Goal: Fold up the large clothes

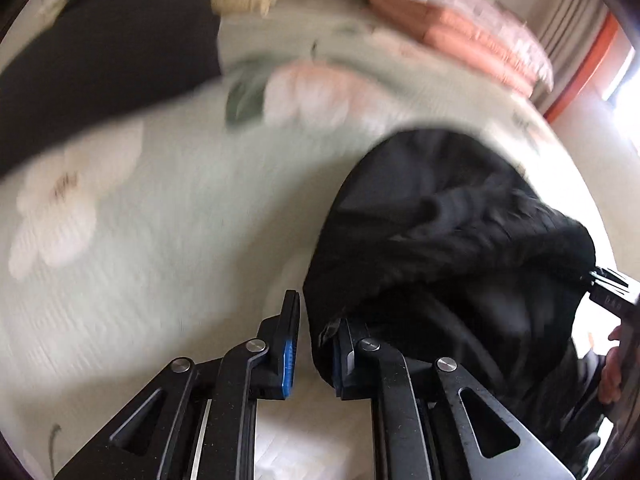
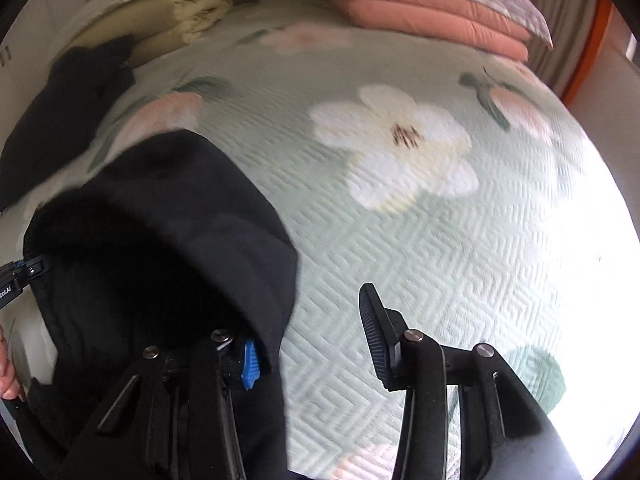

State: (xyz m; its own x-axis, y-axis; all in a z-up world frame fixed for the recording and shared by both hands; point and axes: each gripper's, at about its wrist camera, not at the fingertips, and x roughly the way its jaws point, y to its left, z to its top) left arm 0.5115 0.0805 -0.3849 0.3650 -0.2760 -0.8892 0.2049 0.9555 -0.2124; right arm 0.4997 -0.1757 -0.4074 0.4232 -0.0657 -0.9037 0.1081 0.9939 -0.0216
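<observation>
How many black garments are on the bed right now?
2: one black garment bunched at the near edge between the grippers, another dark garment at the far left by the folded beige bedding. More may be hidden.

left gripper (image 1: 314, 342) of matte black slotted arms, round silver rivets, blue ribbed pads, right gripper (image 2: 310, 336) alike with one black ribbed finger, white lettering on its side
</observation>
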